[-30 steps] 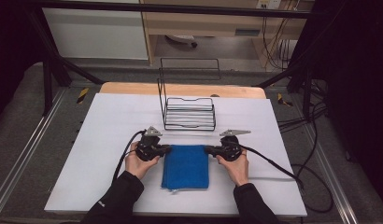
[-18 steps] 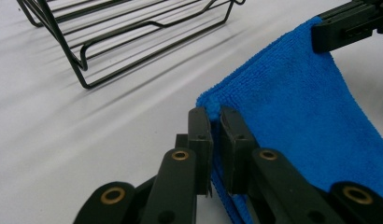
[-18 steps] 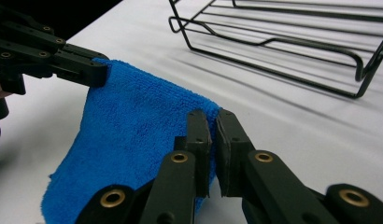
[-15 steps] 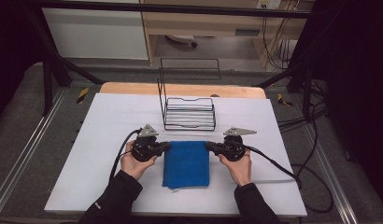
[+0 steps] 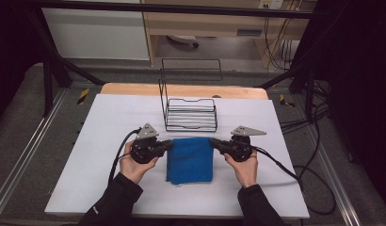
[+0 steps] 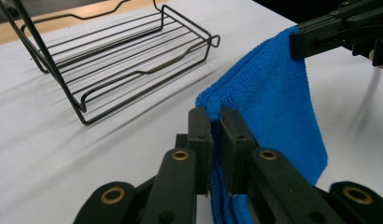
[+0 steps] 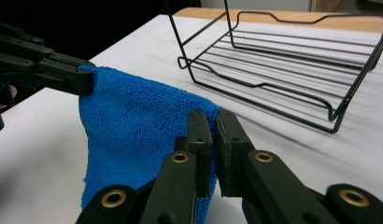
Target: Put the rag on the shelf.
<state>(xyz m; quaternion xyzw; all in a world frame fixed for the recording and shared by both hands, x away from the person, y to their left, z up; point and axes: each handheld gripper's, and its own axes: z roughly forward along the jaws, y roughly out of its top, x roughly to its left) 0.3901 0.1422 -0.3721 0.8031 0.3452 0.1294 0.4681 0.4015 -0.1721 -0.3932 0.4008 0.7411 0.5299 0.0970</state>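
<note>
blue cloth [image 5: 190, 160] hangs between your left gripper [image 5: 165, 147] and right gripper [image 5: 216, 143]; each pinches a far corner, likely to carry it toward the wire rack [image 5: 191, 114]

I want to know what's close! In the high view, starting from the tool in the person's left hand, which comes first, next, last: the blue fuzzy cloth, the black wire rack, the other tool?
1. Blue fuzzy cloth: pinched in the left tool, on its right.
2. Other tool: across the cloth, holding its far corner.
3. Black wire rack: farther back on the table.
</note>
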